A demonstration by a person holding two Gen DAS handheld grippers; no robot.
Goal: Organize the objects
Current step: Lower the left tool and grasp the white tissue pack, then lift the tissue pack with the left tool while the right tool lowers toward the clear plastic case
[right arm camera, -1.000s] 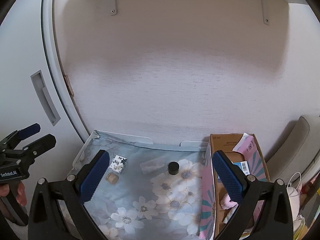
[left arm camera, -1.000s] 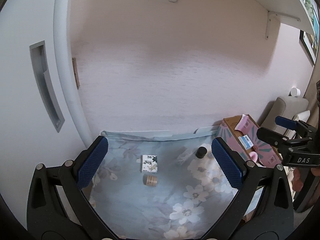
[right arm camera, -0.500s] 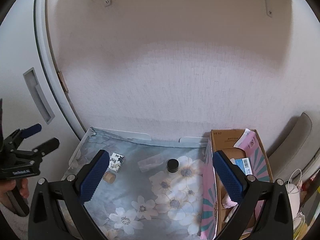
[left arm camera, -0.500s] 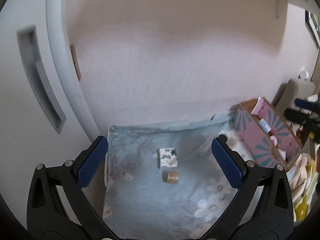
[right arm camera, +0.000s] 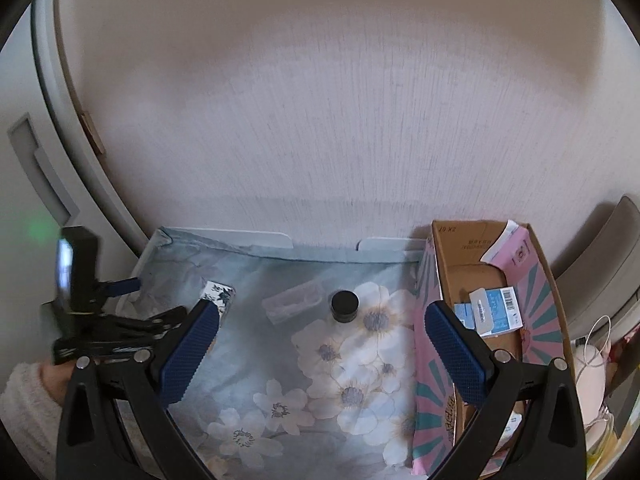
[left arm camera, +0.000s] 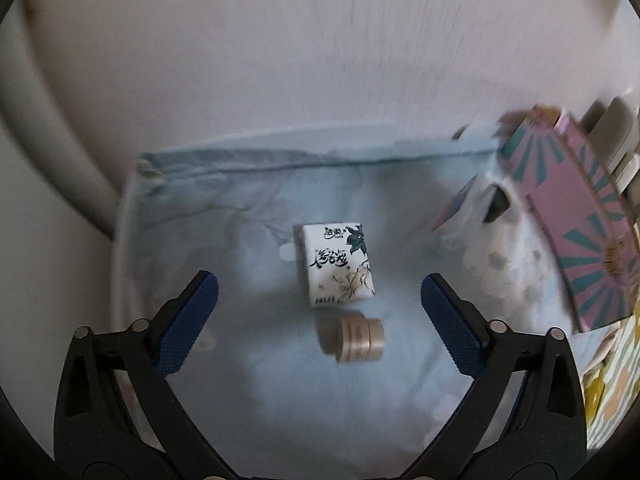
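We hold our left gripper [left arm camera: 319,308] spread wide above a table draped in a pale blue flowered cloth [left arm camera: 248,400], nothing between its blue-padded fingers [left arm camera: 188,322]. Framed in that gap lies a small white rectangular packet printed with black brush lettering and dark leaves [left arm camera: 338,264], flat on the cloth, and just on its near side, apart from it by a narrow strip of cloth, a short gold-coloured metal cylinder with ridged bands [left arm camera: 360,339] on its side. The far right of this view is blurred; we can make out a pink cardboard box with teal sunburst stripes [left arm camera: 576,216] at the cloth's right edge

Our right gripper [right arm camera: 320,334] is likewise spread and pinches nothing. Beyond its fingers, near the far middle of the cloth, stands a small round jar with a black lid [right arm camera: 344,306], and just left of it lies a clear plastic rectangular case [right arm camera: 294,303]. The white packet [right arm camera: 218,295] shows at the far left, partly hidden behind the left finger. The pink box [right arm camera: 544,292] sits open at the right, holding blue and white cartons [right arm camera: 492,310]. At the left edge the left gripper [right arm camera: 116,320] hangs over the cloth's left side
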